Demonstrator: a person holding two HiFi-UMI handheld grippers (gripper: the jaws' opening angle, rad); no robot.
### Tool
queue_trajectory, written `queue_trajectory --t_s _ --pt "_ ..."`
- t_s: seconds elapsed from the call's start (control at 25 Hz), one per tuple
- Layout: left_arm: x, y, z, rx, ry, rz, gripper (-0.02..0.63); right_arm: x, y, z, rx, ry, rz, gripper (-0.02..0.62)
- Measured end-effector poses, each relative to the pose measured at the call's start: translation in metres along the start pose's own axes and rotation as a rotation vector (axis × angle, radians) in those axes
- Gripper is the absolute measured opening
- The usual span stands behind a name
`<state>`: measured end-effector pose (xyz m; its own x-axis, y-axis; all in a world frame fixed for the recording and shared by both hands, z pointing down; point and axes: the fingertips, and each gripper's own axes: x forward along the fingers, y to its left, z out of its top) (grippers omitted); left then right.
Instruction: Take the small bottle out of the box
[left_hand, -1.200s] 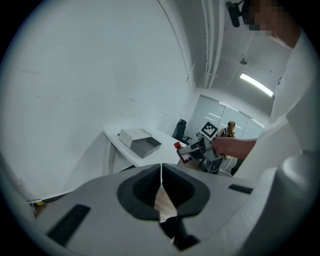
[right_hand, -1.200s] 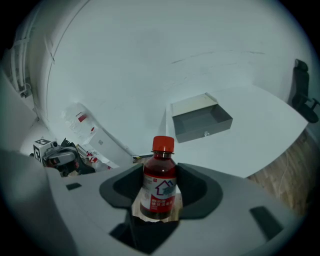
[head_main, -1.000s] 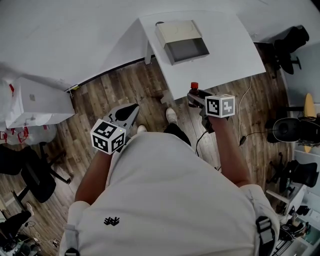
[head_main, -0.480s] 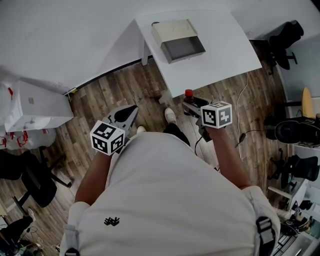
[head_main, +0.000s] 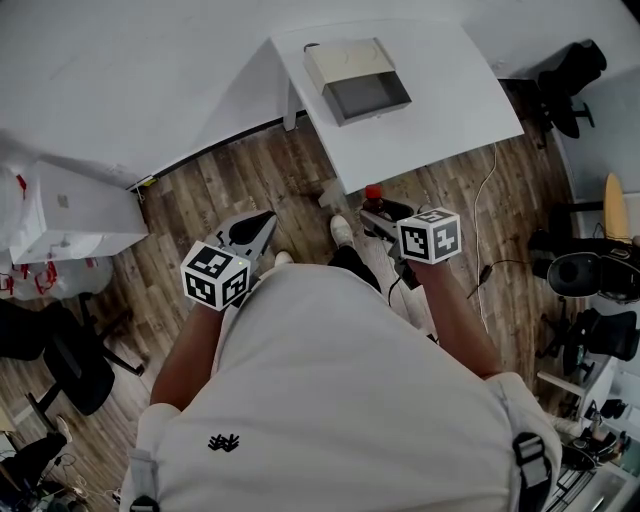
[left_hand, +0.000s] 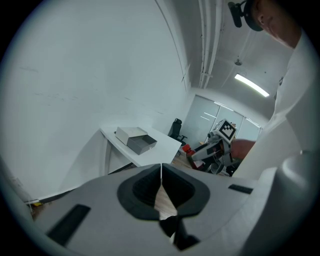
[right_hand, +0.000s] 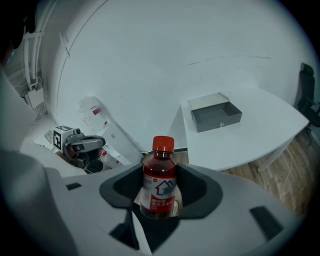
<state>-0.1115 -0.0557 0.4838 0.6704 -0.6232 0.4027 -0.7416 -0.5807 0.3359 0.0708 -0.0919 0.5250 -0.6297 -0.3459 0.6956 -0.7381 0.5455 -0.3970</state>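
Observation:
A small bottle (right_hand: 159, 181) of red liquid with a red cap and a white label stands upright between the jaws of my right gripper (right_hand: 159, 187), which is shut on its body. In the head view the bottle's cap (head_main: 373, 192) shows just off the near edge of the white table (head_main: 450, 110), ahead of the right gripper (head_main: 380, 212). The grey open box (head_main: 356, 79) sits at the table's far side, also seen as the box (right_hand: 215, 112) and the box (left_hand: 135, 140). My left gripper (head_main: 253, 228) hangs over the floor, its jaws (left_hand: 161, 172) shut on nothing.
Wooden floor lies under both grippers. White boxes (head_main: 70, 210) stand at the left by the wall. Black office chairs (head_main: 575, 90) and cables (head_main: 485, 230) are at the right. A person's feet (head_main: 342, 232) are near the table leg.
My right gripper has drawn the bottle slightly back from the table edge toward the person's body. The left gripper has stayed where it was.

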Motion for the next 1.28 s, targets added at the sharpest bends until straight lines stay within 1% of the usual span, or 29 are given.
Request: queue_trajectory --t_s 1.28 --pt "0.0023 -0.0001 -0.0038 -0.01 0.014 0.019 0.012 0.0047 -0.0001 0.0038 -0.033 0.001 0.031 0.216"
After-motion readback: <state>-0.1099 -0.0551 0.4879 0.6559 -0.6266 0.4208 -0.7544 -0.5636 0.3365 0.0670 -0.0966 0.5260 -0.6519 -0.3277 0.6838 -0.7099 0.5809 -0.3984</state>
